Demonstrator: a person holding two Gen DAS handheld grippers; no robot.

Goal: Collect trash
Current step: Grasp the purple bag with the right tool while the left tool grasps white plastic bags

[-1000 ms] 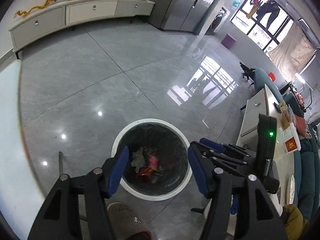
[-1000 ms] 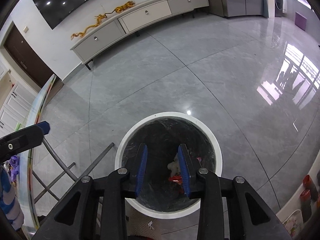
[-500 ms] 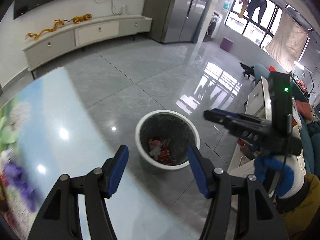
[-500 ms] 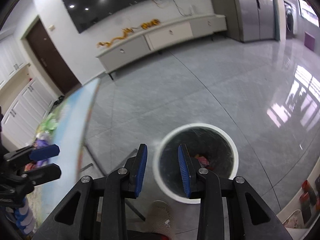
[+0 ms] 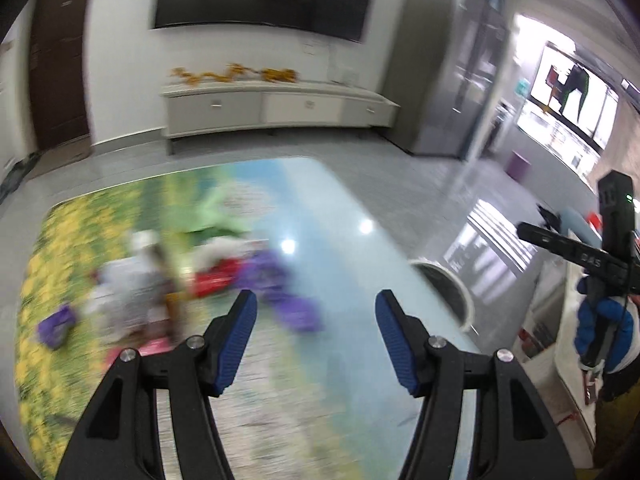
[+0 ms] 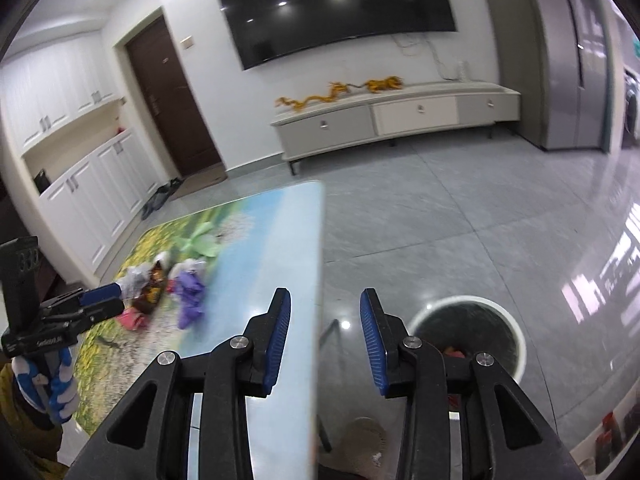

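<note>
My left gripper [image 5: 316,296] is open and empty above a table [image 5: 344,232] with a flower-print top. Blurred trash lies ahead of it: a purple wrapper [image 5: 280,292], a red piece [image 5: 216,280] and white paper [image 5: 136,280]. In the right wrist view the same pile shows the purple wrapper [image 6: 190,292], a brown snack wrapper [image 6: 154,284] and a pink scrap [image 6: 132,318], with the left gripper [image 6: 116,298] beside them. My right gripper [image 6: 324,294] hangs over the table's edge; its jaws are opening with nothing between them. The white trash bin [image 6: 516,328] stands on the floor to its right and holds red scraps.
A long TV cabinet [image 6: 400,120] lines the far wall under a wall TV [image 6: 332,12]. White cupboards [image 6: 80,184] and a dark door [image 6: 168,96] are at the left. A slippered foot [image 6: 360,444] is below the right gripper. Grey tiled floor spreads between the table and the cabinet.
Both grippers have risen from over the bin and swung left toward the table, so the trash pile is in view. The right jaws have widened slightly.
</note>
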